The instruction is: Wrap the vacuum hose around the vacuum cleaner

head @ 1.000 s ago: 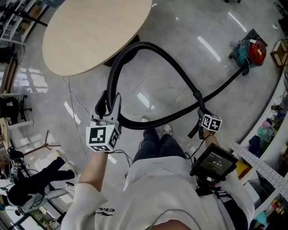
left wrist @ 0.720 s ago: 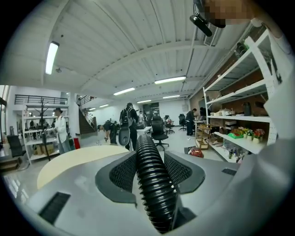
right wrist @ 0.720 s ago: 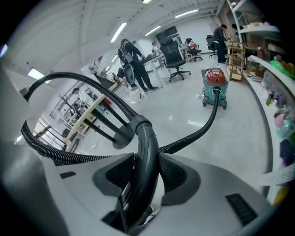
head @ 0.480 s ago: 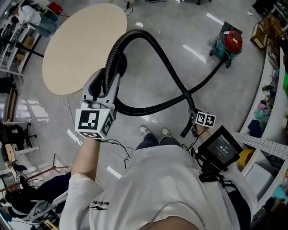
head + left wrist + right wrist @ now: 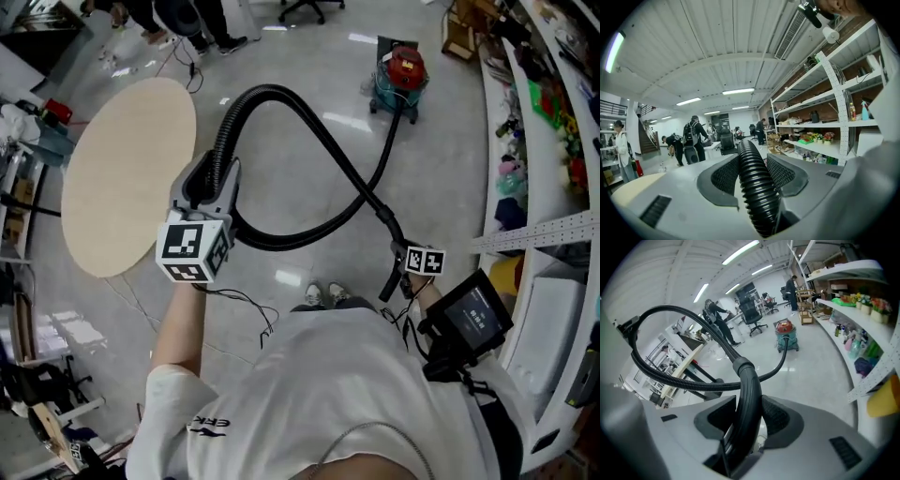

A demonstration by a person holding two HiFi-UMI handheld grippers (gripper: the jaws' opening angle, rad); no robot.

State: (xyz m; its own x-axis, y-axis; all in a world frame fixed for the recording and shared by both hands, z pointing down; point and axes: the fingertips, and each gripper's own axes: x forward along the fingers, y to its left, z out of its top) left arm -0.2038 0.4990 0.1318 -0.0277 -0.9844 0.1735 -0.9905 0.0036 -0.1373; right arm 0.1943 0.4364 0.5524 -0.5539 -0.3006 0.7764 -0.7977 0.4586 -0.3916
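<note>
The vacuum cleaner (image 5: pixel 398 80), red on top with a teal body, stands on the floor far ahead and shows again in the right gripper view (image 5: pixel 786 336). Its black hose (image 5: pixel 281 246) runs back to my left gripper (image 5: pixel 211 183), which is shut on the ribbed part (image 5: pixel 757 187). From there the hose arches high (image 5: pixel 272 92) and crosses itself on the way down. At the end of that run, my right gripper (image 5: pixel 401 251) is shut on the smooth curved handle tube (image 5: pixel 745 413). Both grippers are held up in front of the person's chest.
A round beige table (image 5: pixel 122 178) stands at the left, close to the left gripper. White shelving with goods (image 5: pixel 544 112) runs along the right side. People (image 5: pixel 187 19) and an office chair (image 5: pixel 309 7) are at the far end. Thin cables (image 5: pixel 244 305) lie by the person's feet.
Both grippers have risen with the hose still in them, the left one more. The head view has swung, so the vacuum cleaner sits at top centre and the table further left.
</note>
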